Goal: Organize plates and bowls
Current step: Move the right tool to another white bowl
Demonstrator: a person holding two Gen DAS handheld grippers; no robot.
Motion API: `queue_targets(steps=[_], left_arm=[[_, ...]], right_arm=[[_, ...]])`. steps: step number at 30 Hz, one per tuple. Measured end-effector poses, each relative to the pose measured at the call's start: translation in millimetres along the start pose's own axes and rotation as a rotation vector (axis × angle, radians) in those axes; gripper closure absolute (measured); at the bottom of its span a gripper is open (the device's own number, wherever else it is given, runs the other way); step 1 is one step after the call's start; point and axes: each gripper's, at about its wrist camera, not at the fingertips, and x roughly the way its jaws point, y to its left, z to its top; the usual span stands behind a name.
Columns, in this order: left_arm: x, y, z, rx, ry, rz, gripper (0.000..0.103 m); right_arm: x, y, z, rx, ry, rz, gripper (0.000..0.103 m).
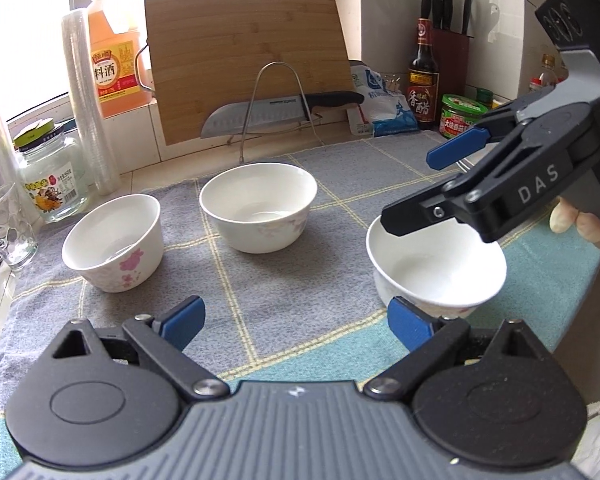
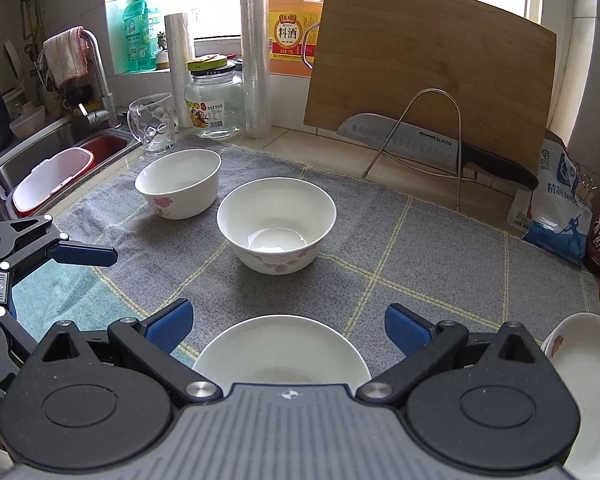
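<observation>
Three white bowls with pink flowers stand on a grey checked cloth (image 1: pixel 308 280). The left bowl (image 1: pixel 114 242) (image 2: pixel 179 182) and the middle bowl (image 1: pixel 259 205) (image 2: pixel 276 224) stand apart. The right bowl (image 1: pixel 436 268) (image 2: pixel 281 350) sits under my right gripper (image 1: pixel 416 184) (image 2: pixel 288 330), which is open and hovers just above it. My left gripper (image 1: pixel 296 326) is open and empty, low over the cloth's front; it also shows at the left edge of the right wrist view (image 2: pixel 80 256). A white plate (image 2: pixel 584 384) lies at the right edge.
A cutting board (image 1: pixel 248 60) and a knife (image 1: pixel 268 114) on a wire rack stand behind. Bottles and jars (image 1: pixel 422 76) line the right back. A glass jar (image 1: pixel 50 176), a cup (image 2: pixel 152 122) and wrap rolls (image 1: pixel 88 100) stand left. A sink (image 2: pixel 56 160) lies far left.
</observation>
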Motion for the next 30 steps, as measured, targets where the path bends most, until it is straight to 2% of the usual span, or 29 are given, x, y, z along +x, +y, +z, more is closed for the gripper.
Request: queue_targets(steps=[11, 19, 30], left_arm=[[24, 15, 11, -0.008, -0.02, 0.076, 0.005], [49, 25, 22, -0.013, -0.02, 0.069, 0.005], [79, 26, 34, -0.016, 0.0, 0.055, 0.006]], right_arm=[[12, 4, 18, -0.039, 0.005, -0.043, 0.0], [28, 1, 38, -0.046, 0.012, -0.051, 0.0], [58, -7, 58, -0.062, 0.034, 0.002, 0.0]])
